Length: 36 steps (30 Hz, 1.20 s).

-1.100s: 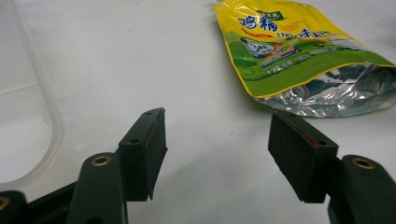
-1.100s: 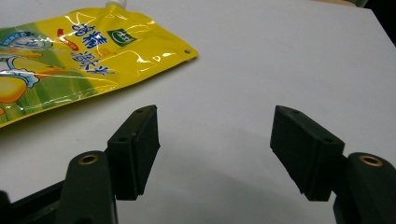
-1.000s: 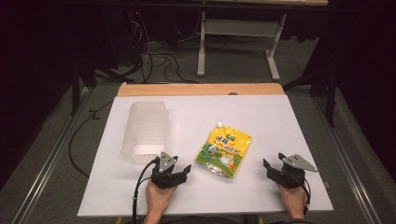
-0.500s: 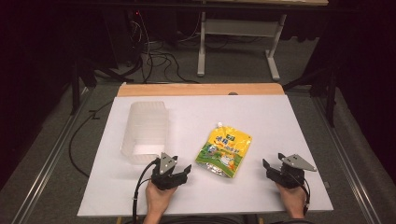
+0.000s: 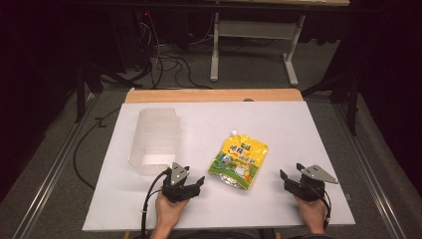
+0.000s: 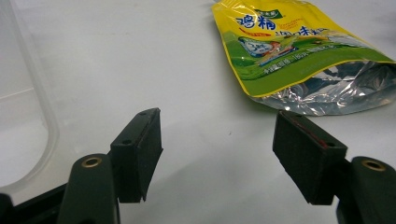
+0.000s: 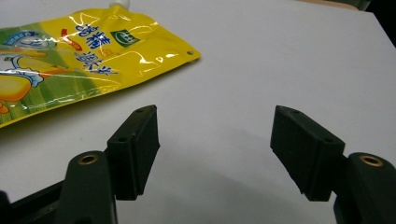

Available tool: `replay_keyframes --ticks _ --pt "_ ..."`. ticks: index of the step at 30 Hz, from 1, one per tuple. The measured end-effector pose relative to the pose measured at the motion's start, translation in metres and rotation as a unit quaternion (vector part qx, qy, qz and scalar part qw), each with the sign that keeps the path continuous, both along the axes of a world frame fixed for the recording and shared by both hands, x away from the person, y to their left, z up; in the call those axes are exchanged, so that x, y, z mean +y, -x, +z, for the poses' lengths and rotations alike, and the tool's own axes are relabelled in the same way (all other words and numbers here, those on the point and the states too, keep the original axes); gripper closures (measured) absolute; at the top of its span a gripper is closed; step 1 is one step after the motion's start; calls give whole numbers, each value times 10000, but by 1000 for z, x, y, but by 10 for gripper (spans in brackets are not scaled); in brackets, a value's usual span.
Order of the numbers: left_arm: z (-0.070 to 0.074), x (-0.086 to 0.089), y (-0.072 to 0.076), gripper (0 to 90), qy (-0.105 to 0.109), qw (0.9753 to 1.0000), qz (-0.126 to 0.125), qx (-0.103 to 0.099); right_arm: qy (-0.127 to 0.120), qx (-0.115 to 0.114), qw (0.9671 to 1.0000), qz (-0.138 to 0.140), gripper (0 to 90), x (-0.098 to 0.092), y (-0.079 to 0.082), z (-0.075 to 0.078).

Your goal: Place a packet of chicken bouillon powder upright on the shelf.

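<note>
The flat yellow-and-green foil spout pouch (image 5: 239,160) lay mid-counter, long axis running 12 to 6 o'clock. The left gripper (image 5: 191,183), jaws wide apart and empty, sat nearer, the pouch at its 1 o'clock; the right gripper (image 5: 291,180), likewise gaping and empty, had it at 10 o'clock.

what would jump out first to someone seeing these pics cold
The bright yellow-and-green spouted pouch lies flat near the middle of the white table, the one splash of colour. To its left lies a clear plastic container, almost lost against the white. At the near edge, the left gripper and right gripper flank the pouch, each with jaws open and holding nothing.
</note>
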<state>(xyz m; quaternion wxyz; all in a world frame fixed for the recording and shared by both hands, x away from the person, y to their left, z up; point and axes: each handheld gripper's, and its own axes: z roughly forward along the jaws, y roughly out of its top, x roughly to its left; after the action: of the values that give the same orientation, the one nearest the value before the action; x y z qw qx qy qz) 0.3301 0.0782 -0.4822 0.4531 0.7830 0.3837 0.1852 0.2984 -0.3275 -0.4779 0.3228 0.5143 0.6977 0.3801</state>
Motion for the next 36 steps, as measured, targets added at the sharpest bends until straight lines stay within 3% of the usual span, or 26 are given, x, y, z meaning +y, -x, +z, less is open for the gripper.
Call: replay_keyframes --ticks 3,5,6,15,23,29,36 --pt "6 -3 3 332 -6 10000 -19 -59 -8 -9 10000 8 327 0 0 0" --pt "8 -5 4 329 105 9999 -4 -28 -17 -18 10000 27 327 0 1 0" --pt "13 -5 3 325 30 9999 -61 -137 -21 -33 10000 48 326 0 1 0" --pt "24 -14 -3 306 160 9994 -316 33 -23 -61 10000 46 324 0 1 0" --pt "36 -23 -9 302 199 9988 -457 -15 -4 -62 10000 46 323 1 1 0" --pt "39 -31 -18 287 218 9982 -505 237 -19 -74 10000 34 322 0 2 0" --pt "43 -41 -30 283 179 9981 -517 269 -4 -71 10000 51 321 1 2 0"
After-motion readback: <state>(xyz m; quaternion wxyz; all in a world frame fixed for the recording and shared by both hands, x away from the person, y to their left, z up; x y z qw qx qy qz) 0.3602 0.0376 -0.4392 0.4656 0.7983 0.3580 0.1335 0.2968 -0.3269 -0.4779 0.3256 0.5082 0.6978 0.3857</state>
